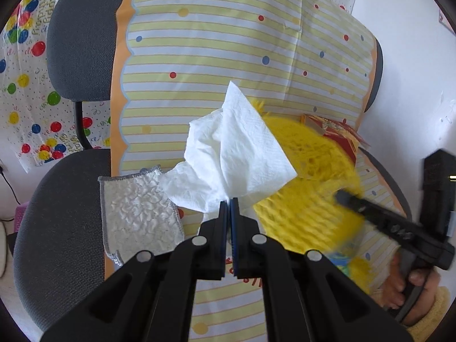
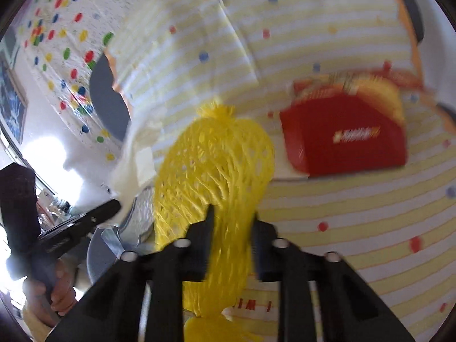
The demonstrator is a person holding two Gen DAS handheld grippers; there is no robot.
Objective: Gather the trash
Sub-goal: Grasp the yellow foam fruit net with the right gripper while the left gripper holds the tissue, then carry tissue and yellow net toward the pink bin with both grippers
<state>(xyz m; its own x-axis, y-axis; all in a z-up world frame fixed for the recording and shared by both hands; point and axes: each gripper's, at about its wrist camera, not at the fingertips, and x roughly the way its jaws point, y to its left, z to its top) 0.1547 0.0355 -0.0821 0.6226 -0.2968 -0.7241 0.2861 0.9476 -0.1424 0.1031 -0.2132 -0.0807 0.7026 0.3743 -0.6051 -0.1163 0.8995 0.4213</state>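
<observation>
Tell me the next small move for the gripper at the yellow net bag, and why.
Probably close the right gripper fully on the yellow net bag, then lift. The mesh already lies between its fingers, though blur hides whether the pads press on it. The left gripper already pinches the white tissue.

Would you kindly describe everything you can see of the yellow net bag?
The yellow net bag is an open-weave mesh sack, seemingly plastic, gathered into a tufted knot at its far end. It looks empty and slack, lying on the striped tablecloth. Its near part runs between the fingers of the right tool. A white paper napkin covers one edge; a red carton sits alongside.
</observation>
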